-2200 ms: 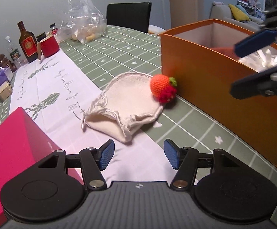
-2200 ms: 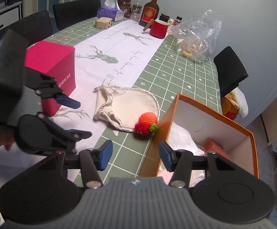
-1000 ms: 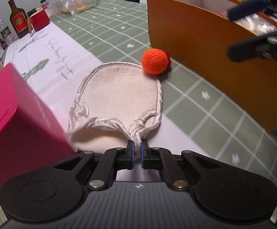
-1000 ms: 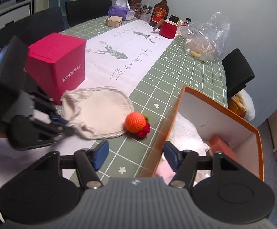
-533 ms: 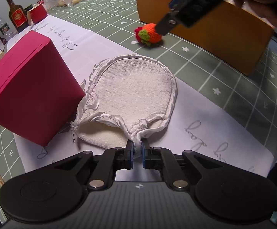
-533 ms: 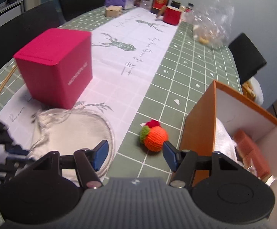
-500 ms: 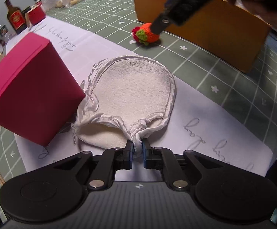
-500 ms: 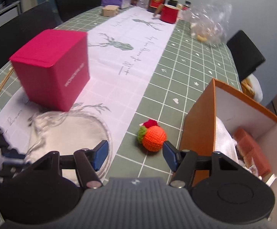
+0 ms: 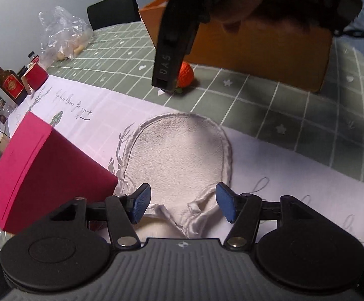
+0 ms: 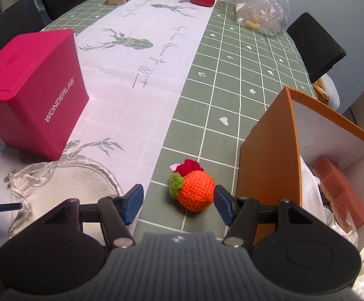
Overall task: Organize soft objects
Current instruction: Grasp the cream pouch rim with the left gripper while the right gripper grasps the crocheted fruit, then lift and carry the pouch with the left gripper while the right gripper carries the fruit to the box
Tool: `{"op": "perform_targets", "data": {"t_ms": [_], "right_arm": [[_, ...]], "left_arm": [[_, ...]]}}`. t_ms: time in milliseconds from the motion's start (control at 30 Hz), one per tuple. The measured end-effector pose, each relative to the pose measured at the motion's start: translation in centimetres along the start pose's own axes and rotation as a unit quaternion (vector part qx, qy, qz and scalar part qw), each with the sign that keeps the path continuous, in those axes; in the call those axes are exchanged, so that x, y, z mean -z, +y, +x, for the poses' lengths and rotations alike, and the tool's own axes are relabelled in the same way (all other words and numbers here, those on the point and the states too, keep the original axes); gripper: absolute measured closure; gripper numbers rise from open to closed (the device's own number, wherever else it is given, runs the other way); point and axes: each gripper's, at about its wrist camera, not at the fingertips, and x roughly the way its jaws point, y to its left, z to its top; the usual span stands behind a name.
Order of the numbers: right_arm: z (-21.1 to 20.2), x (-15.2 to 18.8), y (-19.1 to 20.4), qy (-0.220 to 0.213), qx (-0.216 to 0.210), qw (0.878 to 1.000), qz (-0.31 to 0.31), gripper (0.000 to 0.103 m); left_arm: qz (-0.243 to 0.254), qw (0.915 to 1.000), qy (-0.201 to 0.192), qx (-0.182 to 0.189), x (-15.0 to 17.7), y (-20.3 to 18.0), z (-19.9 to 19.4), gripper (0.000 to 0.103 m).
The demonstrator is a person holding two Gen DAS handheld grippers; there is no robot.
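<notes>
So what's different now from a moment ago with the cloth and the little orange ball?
The left gripper dragged the cream cloth mitt back beside the pink box, then let go; its fingers are opening, with the mitt's cuff lying loose between them. The right gripper came down around the orange crocheted ball, not yet squeezing it. The pink box and the orange cardboard box stayed put.

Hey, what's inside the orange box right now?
In the orange box, from the right wrist view: a reddish-brown sponge block and white crinkled plastic or fabric against the near wall. Its floor and far corner are hidden by the walls and contents.
</notes>
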Motion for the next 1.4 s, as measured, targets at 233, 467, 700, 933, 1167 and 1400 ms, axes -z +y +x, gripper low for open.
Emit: {"op": "perform_targets", "data": {"t_ms": [233,467,700,933,1167,1400], "right_arm": [[1.6,-0.7,-0.2,0.016,0.006,1.000,-0.011,0.047],[2.7,-1.6,0.2,0.027,0.026,0.998,-0.044,0.050],[2.9,-1.4,0.1,0.027,0.044,0.996,-0.073,0.060],[1.9,-0.6,0.3,0.025,0.019,0.997,-0.074,0.061],[-0.9,0.3,0.0,-0.002,-0.002,0.998,-0.069,0.061],[-3.9,1.5,-0.4,-0.030,-0.020,0.997,-0.067,0.061]], "left_arm": [[0.005,0.9990,0.016,0.042,0.5,-0.1,1.3,0.030],[-0.037,0.9961,0.037,0.071,1.1,1.8,1.3,0.030],[-0.057,0.9915,0.048,0.106,0.9,2.3,1.2,0.057],[-0.045,0.9925,0.057,0.098,0.5,1.6,1.1,0.079],[-0.048,0.9950,0.039,0.079,-0.2,1.5,0.1,0.095],[-0.078,0.9956,-0.006,0.051,-1.5,2.8,-2.1,0.096]]}}
